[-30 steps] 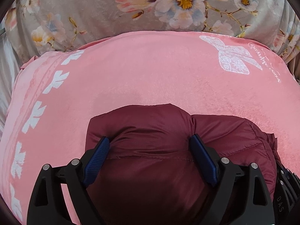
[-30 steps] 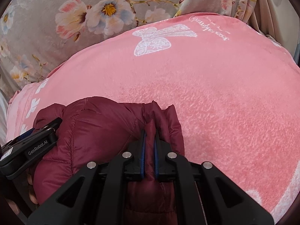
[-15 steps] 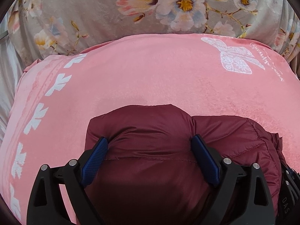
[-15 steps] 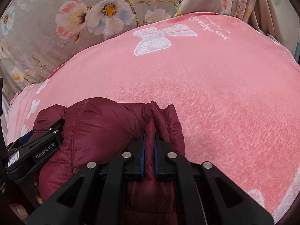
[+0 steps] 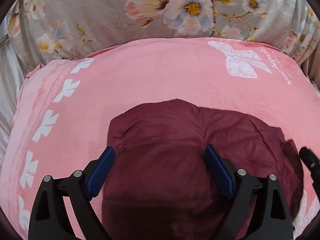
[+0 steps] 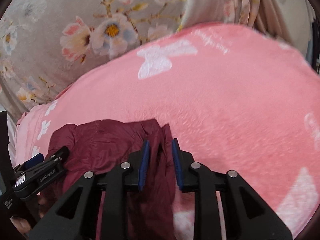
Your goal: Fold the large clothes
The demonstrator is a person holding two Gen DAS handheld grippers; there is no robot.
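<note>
Has the right gripper (image 6: 160, 160) partly open, pads (image 6: 144, 160) a little apart and just been spreading, with a ridge of the maroon jacket (image 5: 160, 130) standing loose between them, no longer pinched. Keeps the left gripper (image 5: 160, 168) wide, both pads pressed into a fat bulge of the same jacket so that the padding puckers at each tip.

Looks like letting go after a fold. To finish cleanly: spread the right jaws further before pulling away, so no pad snags the slippery shell and drags the fold open. Draw back along the fingers, not sideways. Hold the bundle down with the left grip until the right is free, since puffy filling probably springs back. Then release the left the same way.

Finds the jacket bunched into a compact mound on the near part of the pink blanket (image 5: 140, 76), floral sheet (image 5: 100, 10) beyond.

Points both grippers forward and steeply down at the mound, side by side, left one just beside the right's view edge.
</note>
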